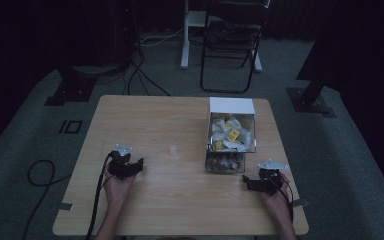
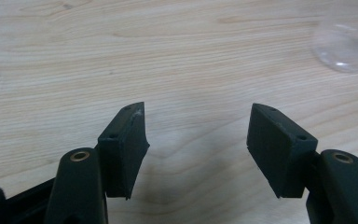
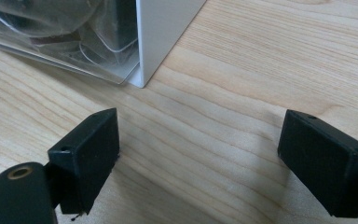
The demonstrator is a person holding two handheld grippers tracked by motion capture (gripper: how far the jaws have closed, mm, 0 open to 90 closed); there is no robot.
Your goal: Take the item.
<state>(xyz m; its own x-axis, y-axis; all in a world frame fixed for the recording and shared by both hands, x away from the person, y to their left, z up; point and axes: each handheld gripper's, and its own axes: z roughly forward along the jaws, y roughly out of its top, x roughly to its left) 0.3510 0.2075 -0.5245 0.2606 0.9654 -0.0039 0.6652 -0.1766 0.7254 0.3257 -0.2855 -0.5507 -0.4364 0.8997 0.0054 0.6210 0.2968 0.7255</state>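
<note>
A small clear plastic cup (image 1: 172,151) stands near the middle of the wooden table (image 1: 180,210). My left gripper (image 1: 138,166) rests near the table's left front, held by a hand, its jaws pointing right toward the cup. In the left gripper view the jaws (image 2: 198,126) stand open over bare wood, and the cup (image 2: 341,48) lies at the upper right, well beyond them. My right gripper (image 1: 246,183) sits at the right front, pointing left, just below a clear box (image 1: 231,135). Its jaws (image 3: 200,130) stand open with nothing between them, short of the box's white corner (image 3: 161,32).
The clear box holds several white and yellow packets and has a white lid (image 1: 231,106) raised at its back. A lower clear compartment (image 1: 225,162) at its front holds darker items. A black cable (image 1: 97,200) trails from the left gripper. A folding chair (image 1: 232,45) stands beyond the table.
</note>
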